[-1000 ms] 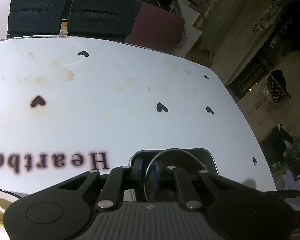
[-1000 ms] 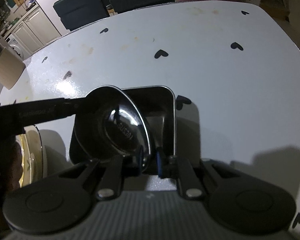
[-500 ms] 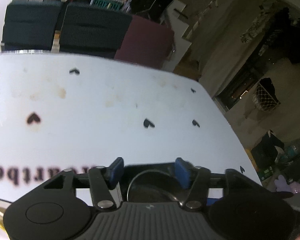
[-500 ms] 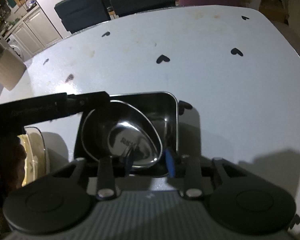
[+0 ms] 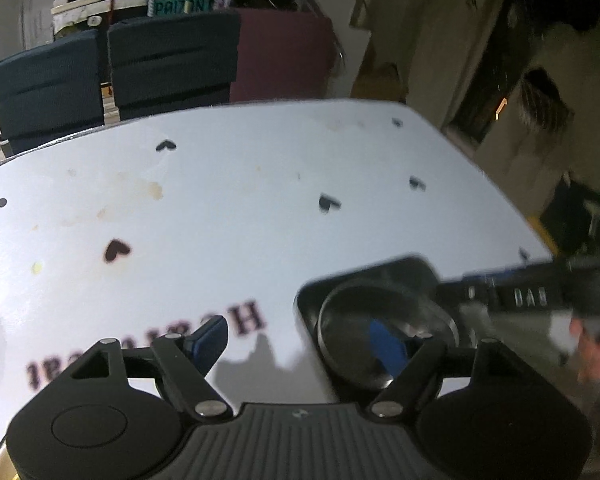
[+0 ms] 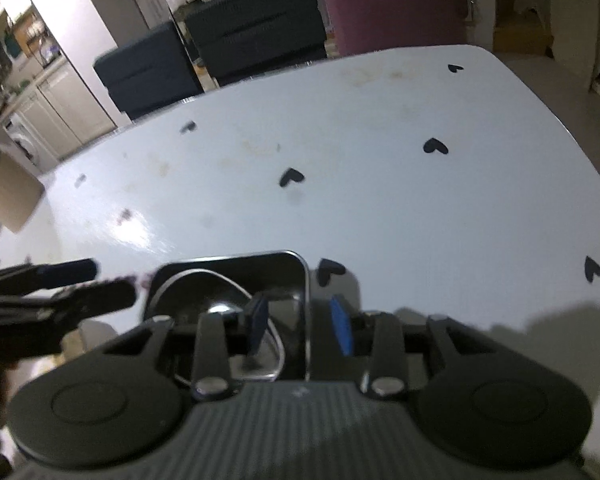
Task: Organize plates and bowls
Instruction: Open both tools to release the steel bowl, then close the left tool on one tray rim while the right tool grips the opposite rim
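A round steel bowl lies inside a dark square steel dish on the white table. My left gripper is open and empty, its right blue pad over the bowl, its left pad over bare table. In the right wrist view the bowl sits flat in the square dish. My right gripper is open and holds nothing; its left pad is over the bowl, its right pad outside the dish's right wall. The other gripper shows at each view's edge.
The white table has black heart prints and faint stains. A yellowish plate edge shows at the lower left. Dark blue chairs and a maroon chair stand behind the far edge.
Both grippers let go of the bowl and opened wide. The bowl dropped from tilted to flat in the square dish. The left gripper drew back to the left.
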Available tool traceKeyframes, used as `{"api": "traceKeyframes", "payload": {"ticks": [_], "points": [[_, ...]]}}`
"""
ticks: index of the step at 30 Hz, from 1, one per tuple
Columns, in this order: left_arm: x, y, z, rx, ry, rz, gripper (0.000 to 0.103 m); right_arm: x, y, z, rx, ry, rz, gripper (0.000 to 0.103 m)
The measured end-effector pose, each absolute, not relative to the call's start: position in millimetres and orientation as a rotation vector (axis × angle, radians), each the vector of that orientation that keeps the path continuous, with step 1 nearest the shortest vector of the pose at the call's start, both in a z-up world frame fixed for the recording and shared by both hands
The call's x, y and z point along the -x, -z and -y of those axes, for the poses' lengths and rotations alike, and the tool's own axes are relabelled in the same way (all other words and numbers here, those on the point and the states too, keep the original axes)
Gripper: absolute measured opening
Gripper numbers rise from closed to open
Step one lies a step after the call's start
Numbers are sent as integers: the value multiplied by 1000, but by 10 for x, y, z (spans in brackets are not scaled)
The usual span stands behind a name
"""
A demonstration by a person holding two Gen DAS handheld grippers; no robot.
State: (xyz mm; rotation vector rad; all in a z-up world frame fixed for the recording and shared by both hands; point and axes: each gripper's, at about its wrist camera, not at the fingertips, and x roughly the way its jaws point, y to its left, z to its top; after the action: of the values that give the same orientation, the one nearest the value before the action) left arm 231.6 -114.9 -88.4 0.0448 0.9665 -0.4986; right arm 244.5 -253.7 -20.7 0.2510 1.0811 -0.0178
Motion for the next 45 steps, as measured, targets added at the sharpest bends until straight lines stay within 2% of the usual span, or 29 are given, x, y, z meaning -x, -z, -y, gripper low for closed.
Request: {"api": "traceKeyframes", "payload": {"ticks": [6, 10, 20, 25, 28, 32, 39, 45], "points": [[-2217, 1014, 1154, -134, 523, -1001, 79, -2544, 340, 2511, -221, 47, -1111, 37], [-2189, 1073, 1164, -185, 521, -1012, 79, -2533, 331, 2521, -221, 58, -1122, 29], [-2255, 1169, 1188, -193, 484, -999, 79, -2576, 402, 2527, -206, 45, -1152, 26], [-2299, 1190, 1197, -171, 451, -985, 79, -2538, 405, 2527, -201, 18, -1165, 21], [-2315, 1215, 1179, -127, 452, -986, 71, -2524, 399, 2509, -198, -6, -1167, 16], [-2332, 1235, 1160, -42, 469, -1012, 53, -2497, 372, 2517, -197, -23, -1162, 11], [-2406, 1280, 1097, 109, 488, -1066, 31, -2438, 336, 2561, -203, -37, -1161, 8], [-2398, 1272, 1099, 179, 496, -1088, 17, -2425, 366, 2593, -226, -53, -1143, 6]]}}
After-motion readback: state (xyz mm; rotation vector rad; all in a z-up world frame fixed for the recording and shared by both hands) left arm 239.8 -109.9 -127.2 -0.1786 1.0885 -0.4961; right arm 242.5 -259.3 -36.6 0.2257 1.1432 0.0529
